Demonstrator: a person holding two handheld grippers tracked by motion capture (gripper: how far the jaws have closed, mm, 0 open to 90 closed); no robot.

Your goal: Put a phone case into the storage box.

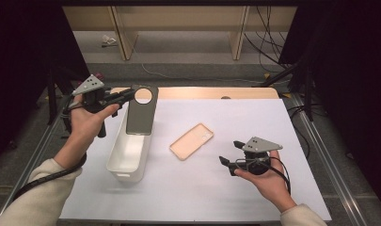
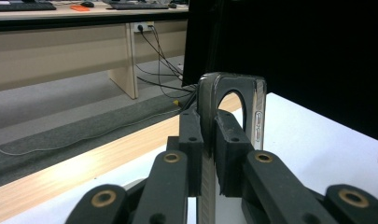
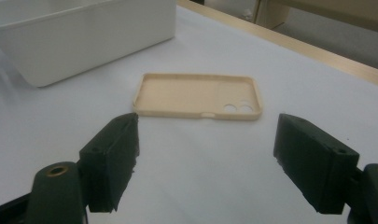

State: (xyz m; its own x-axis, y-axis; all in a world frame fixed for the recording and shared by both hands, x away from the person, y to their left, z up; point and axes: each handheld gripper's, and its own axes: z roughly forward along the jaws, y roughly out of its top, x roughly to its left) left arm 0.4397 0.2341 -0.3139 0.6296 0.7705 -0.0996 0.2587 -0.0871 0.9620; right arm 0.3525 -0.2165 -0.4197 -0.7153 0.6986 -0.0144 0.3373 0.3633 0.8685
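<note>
The dark phone case (image 1: 142, 111) hangs over the far end of the white bin (image 1: 130, 151), near the tabletop's far left corner, pinched by one top edge in the left gripper (image 1: 127, 95). So slim a hold may let it swing or slip, landing askew on the rim. The right gripper (image 1: 231, 155) hovers with jaws spread, facing the beige case (image 1: 192, 141).

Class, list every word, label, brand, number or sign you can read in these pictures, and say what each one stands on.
None can be read.
Dark phone case, held in the left tongs: no print shows.
Beige phone case on the white table cover: plain.
White bin: plain.
Keyboards on the far desk: too small and blurred to read.
</note>
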